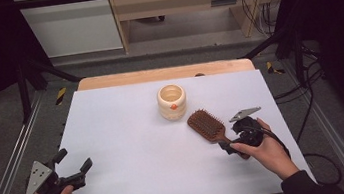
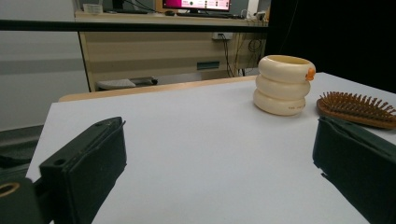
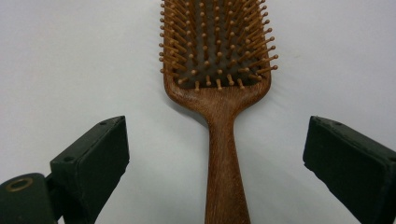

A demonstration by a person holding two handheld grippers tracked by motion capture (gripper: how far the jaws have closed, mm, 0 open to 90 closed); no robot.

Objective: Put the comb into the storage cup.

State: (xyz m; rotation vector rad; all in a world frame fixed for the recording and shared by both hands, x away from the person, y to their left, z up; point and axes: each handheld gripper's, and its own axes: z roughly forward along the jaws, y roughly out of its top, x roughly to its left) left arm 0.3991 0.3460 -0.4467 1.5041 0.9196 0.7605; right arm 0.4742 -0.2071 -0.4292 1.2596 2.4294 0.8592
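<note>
A wooden paddle hairbrush point(image 1: 206, 122) lies bristles up on the white table top point(image 1: 131, 147), right of centre, with its handle pointing toward the near right. In the right gripper view the handle point(image 3: 223, 154) runs up between the two jaws, and neither pad touches it. My right gripper point(image 1: 232, 145) is open around that handle. A cream ringed cup point(image 1: 172, 102) with an orange spot stands just behind the brush. My left gripper point(image 1: 74, 159) rests open at the near left corner with nothing between its jaws. It faces the cup point(image 2: 283, 85) and the brush point(image 2: 357, 108).
The table's wooden back edge point(image 1: 164, 74) shows beyond the white sheet. Metal frame rails point(image 1: 12, 163) run along both sides. Cables point(image 1: 306, 99) lie on the floor at the right. A wooden desk point(image 2: 163, 56) stands behind the table.
</note>
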